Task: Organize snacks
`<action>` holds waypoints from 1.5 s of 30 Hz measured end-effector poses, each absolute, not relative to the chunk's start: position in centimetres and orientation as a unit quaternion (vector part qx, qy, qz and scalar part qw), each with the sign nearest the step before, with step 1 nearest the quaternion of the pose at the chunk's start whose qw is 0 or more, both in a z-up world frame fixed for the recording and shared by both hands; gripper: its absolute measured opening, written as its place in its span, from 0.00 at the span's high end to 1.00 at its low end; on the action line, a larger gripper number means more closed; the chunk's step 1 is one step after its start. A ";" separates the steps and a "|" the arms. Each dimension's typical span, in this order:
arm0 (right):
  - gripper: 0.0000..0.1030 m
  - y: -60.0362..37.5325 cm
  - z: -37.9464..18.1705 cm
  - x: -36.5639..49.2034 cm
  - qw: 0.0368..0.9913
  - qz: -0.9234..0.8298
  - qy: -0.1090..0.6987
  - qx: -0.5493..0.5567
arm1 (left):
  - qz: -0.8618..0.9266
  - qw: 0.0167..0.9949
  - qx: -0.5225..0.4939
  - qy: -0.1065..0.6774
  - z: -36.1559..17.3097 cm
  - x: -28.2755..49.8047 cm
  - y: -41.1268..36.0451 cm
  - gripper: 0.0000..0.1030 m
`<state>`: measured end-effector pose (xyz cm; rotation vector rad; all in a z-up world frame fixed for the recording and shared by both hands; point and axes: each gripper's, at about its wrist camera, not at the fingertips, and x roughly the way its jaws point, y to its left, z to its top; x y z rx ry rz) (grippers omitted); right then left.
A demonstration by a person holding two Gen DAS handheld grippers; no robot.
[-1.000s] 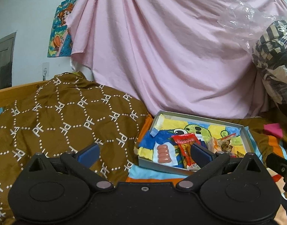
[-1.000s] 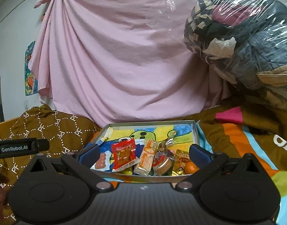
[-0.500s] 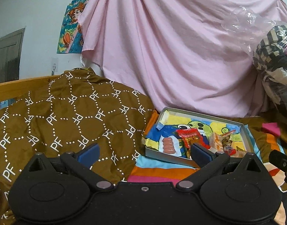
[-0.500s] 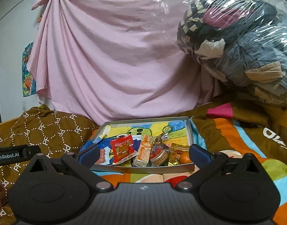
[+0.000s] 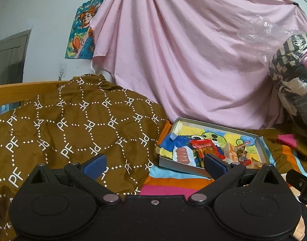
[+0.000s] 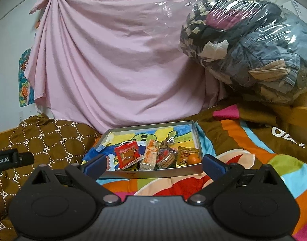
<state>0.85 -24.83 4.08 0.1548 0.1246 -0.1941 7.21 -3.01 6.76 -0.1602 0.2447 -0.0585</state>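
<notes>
A shallow grey tray with a cartoon-printed bottom lies on the bed and holds several snack packets: a red packet, an orange-and-white bar, a round biscuit pack and a small orange fruit. In the left wrist view the tray sits right of centre with a sausage pack and the red packet. My left gripper is open and empty, short of the tray. My right gripper is open and empty, just before the tray's near edge.
A brown patterned blanket is heaped left of the tray. A striped colourful blanket covers the bed. A pink sheet hangs behind. A clear bag of clothes sits at the back right. A wooden bed rail runs along the left.
Both grippers have pulled back and away from the tray, which now looks smaller and farther. More striped blanket shows in front of it. Both stay open.
</notes>
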 end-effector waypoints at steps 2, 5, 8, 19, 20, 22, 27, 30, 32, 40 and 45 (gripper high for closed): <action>0.00 -24.7 3.9 0.7 0.990 -0.100 0.058 0.076 | -0.031 0.989 -0.074 0.122 6.5 7.2 -2.9 0.01; 0.00 -24.5 3.5 0.4 0.990 -0.104 0.053 0.073 | -0.032 0.990 -0.061 0.121 6.0 7.1 -2.7 0.01; 0.00 -24.3 2.9 0.0 0.990 -0.107 0.048 0.072 | -0.032 0.991 -0.049 0.121 5.4 6.9 -2.5 0.01; 0.00 -23.7 0.8 -0.1 0.987 -0.122 0.072 0.078 | -0.029 0.988 -0.035 0.147 1.8 6.5 -1.2 0.01; 0.00 -23.6 0.7 -0.1 0.987 -0.122 0.077 0.077 | -0.027 0.987 -0.033 0.156 1.4 6.6 -1.2 0.01; 0.00 -23.3 0.3 -0.2 0.986 -0.119 0.091 0.076 | -0.028 0.984 -0.031 0.172 0.8 6.8 -1.2 0.01; 0.00 -22.6 -0.7 -0.9 0.983 -0.112 0.122 0.076 | -0.036 0.979 -0.040 0.196 -0.1 6.6 -1.2 0.01; 0.00 -22.4 -1.0 -1.0 0.982 -0.112 0.132 0.076 | -0.037 0.979 -0.035 0.199 -0.3 6.3 -1.4 0.01; 0.00 -22.5 -1.1 -1.0 0.981 -0.117 0.134 0.077 | -0.038 0.978 -0.034 0.201 -0.4 6.2 -1.3 0.01; 0.00 -22.7 -2.0 -0.2 0.977 -0.125 0.153 0.087 | -0.034 0.979 -0.026 0.202 -0.6 6.1 -1.5 0.01; 0.00 -22.3 -2.0 -0.2 0.978 -0.118 0.153 0.078 | -0.034 0.979 -0.024 0.200 -0.6 5.9 -1.5 0.01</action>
